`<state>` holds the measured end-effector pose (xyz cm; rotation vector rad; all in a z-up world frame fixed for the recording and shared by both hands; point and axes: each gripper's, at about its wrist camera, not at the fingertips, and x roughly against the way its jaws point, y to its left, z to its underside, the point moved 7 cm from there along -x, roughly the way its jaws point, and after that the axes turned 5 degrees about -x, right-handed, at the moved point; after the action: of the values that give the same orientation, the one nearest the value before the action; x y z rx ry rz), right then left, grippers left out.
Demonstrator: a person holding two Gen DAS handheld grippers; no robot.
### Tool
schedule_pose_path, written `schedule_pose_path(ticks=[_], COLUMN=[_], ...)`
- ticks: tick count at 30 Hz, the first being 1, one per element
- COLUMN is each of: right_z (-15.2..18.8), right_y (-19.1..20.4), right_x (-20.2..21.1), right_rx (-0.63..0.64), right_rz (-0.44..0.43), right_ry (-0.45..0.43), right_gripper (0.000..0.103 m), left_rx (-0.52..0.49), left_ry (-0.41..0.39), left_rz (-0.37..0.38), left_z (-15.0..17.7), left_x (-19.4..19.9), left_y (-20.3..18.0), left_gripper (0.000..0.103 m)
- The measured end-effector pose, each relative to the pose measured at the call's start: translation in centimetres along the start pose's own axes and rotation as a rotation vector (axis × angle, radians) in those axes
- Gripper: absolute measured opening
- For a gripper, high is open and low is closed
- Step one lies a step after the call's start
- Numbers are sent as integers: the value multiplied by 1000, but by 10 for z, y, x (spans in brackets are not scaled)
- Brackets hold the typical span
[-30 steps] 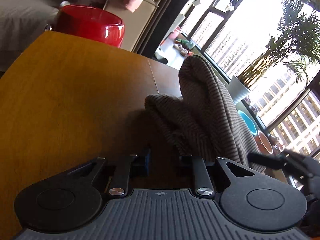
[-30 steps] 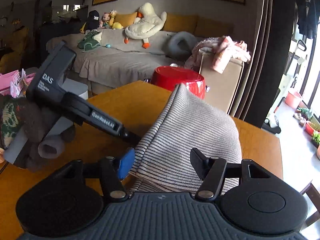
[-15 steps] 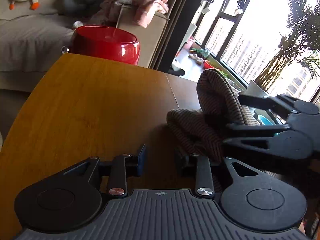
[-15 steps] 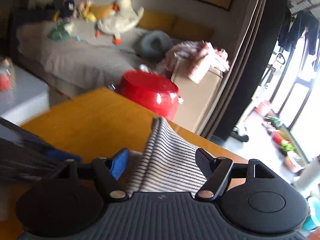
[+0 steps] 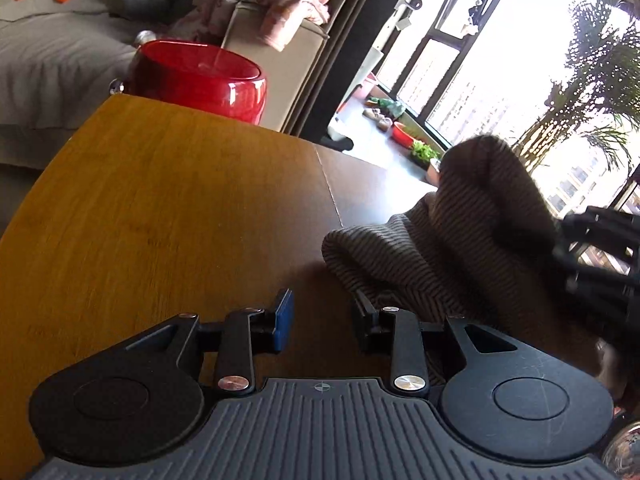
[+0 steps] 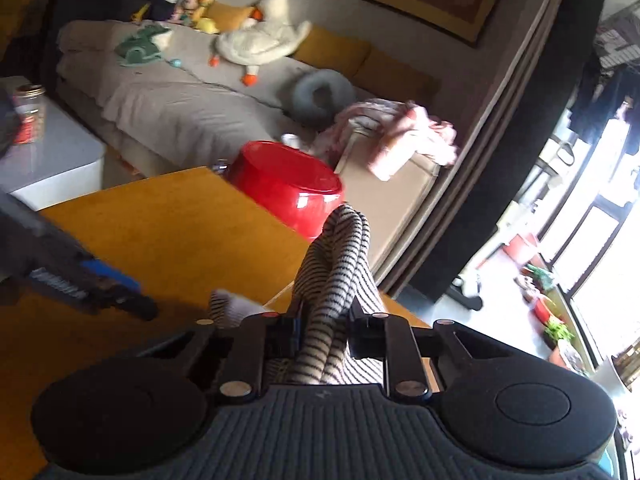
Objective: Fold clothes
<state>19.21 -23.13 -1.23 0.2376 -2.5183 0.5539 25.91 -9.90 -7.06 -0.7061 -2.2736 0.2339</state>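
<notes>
A striped knit garment point(image 5: 452, 236) lies bunched on the wooden table point(image 5: 168, 208), part of it lifted into a hump. My left gripper point(image 5: 320, 320) is open and empty, low over the table just left of the garment's edge. My right gripper point(image 6: 324, 332) is shut on a bunched fold of the striped garment point(image 6: 340, 268), which rises between its fingers. The right gripper also shows blurred at the right edge of the left wrist view point(image 5: 596, 248). The left gripper's tip shows in the right wrist view point(image 6: 116, 292).
A red pot point(image 5: 200, 76) stands at the table's far edge. Behind it are a beige box with pink clothes point(image 5: 272, 12), a grey sofa with plush toys point(image 6: 256, 44) and a window with plants point(image 5: 600, 92).
My right gripper has closed on the garment and gathered it into a narrow fold. It has drawn back to the right in the left wrist view. The left gripper stays open.
</notes>
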Motion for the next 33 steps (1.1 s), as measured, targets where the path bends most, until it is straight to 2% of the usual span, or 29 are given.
schedule_pose_path(ticks=[1,2,4,6,8,9,15,16,17,19,20,22,25,28,31,33], right_z=[7,14,27,31,29,28,30,30,31,34,37,42,50,63,83,95], right_y=[11,21,45,56,55,54,48,44,38,19,7,-22,-65,-96,-99,-94], right_x=[-1,-2,-8,-11,-12,-12,-4,1,8,25,35,50,54,34,-3,-16], right_rx=[22,43,129,177,151,144,123,113,95,25,-17,-101,-259,-467,-594,-686], right_rz=[-27,-55,-21,24,24,20,4,-12,-33,-100,-115,-116,-102,-105,-137,-182], right_ry=[15,30,9,-12,-11,-9,-27,-28,-27,-9,-16,-34,-36,-17,59,69], right_gripper=[14,15,22,23,24,24,27,31,37,44,62,73,79,84,86,90], left_rx=[6,13,13,7,-5,-8,-19,-20,-22,-24,-21,-16,-19,-27,-35,-38], left_ry=[-2,-4,-26,-60,-109,-108,-8,9,25,46,43,44,44,39,41,43], left_rz=[0,1,9,33,88,105,168,178,188,204,210,223,227,225,222,224], left_z=[-1,-2,-9,-18,-32,-34,-26,-25,-24,-21,-19,-17,-16,-15,-15,-15], left_x=[0,1,9,18,29,26,-18,-25,-32,-43,-43,-41,-40,-37,-36,-34], left_y=[0,-1,-5,-15,-33,-40,-74,-80,-85,-90,-87,-82,-77,-77,-75,-72], left_gripper=[34,34,34,34,34,34,34,32,34,21,20,20,17,17,17,17])
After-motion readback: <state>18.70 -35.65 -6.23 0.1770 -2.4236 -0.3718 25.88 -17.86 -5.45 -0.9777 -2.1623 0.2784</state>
